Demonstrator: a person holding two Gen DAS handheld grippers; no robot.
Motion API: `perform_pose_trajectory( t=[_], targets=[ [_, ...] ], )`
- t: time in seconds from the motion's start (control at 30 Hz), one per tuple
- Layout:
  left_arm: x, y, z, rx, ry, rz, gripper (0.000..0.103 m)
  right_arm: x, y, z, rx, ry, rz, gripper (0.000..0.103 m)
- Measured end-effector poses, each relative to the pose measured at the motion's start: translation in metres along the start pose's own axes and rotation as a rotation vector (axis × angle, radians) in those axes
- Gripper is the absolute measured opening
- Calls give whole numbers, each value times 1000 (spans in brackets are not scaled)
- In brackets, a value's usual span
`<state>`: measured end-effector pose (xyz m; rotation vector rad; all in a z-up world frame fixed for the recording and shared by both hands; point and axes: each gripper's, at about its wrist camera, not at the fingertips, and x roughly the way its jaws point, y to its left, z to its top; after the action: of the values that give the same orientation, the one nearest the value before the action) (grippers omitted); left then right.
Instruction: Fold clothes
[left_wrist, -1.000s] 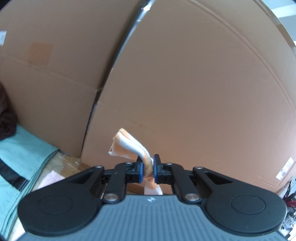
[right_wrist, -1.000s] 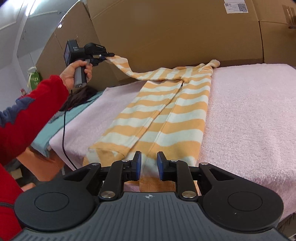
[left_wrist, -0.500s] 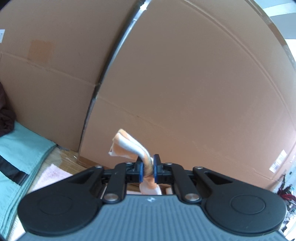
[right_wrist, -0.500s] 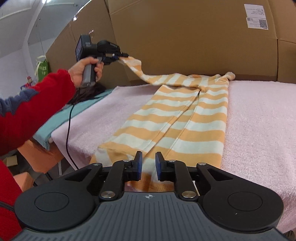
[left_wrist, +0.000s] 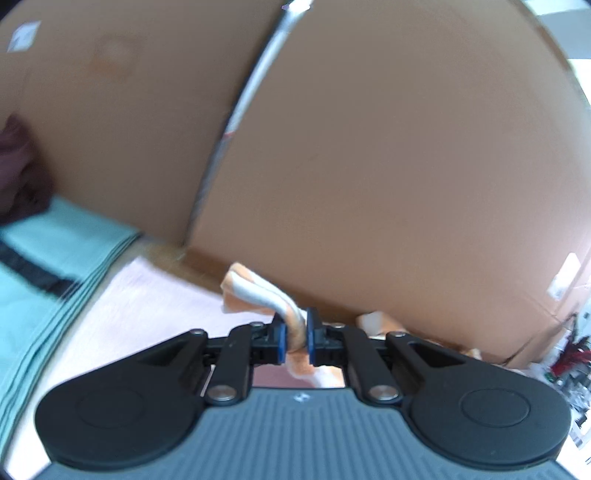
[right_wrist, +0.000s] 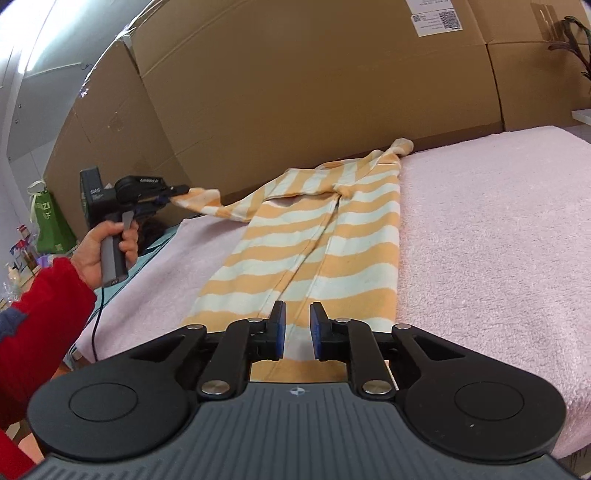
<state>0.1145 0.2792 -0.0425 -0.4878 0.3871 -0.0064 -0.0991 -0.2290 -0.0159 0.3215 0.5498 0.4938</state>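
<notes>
**Sleeve lifted off the pink blanket**

The left hand (right_wrist: 107, 251), in a red sleeve (right_wrist: 44, 317), held the left gripper (left_wrist: 295, 334) level beside the pink blanket (right_wrist: 498, 236), its jaws clamped narrow on a sleeve end of the striped garment (right_wrist: 314, 251). The garment lay lengthwise on the blanket. The right gripper (right_wrist: 297, 330) hovered over its near hem, jaws opening, pressing nothing. Cardboard boxes (right_wrist: 295, 92) stood behind; their white label (right_wrist: 436, 16) was unreadable.
</notes>
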Motion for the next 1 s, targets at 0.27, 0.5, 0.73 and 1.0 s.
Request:
perform_pose_trajectory(
  t=[0.27, 0.5, 0.73, 1.0],
  targets=[
    [4, 67, -40, -220, 33, -4, 54, 8, -5, -1, 9, 8, -20, 23],
    [-39, 73, -28, -373, -6, -60, 62, 8, -2, -7, -43, -13, -26, 24],
    [-36, 57, -29, -367, -1, -43, 4, 9, -2, -7, -35, -17, -17, 24],
    [-74, 53, -32, -267, -154, -99, 2, 16, 24, -12, -182, 0, 4, 55]
  ],
)
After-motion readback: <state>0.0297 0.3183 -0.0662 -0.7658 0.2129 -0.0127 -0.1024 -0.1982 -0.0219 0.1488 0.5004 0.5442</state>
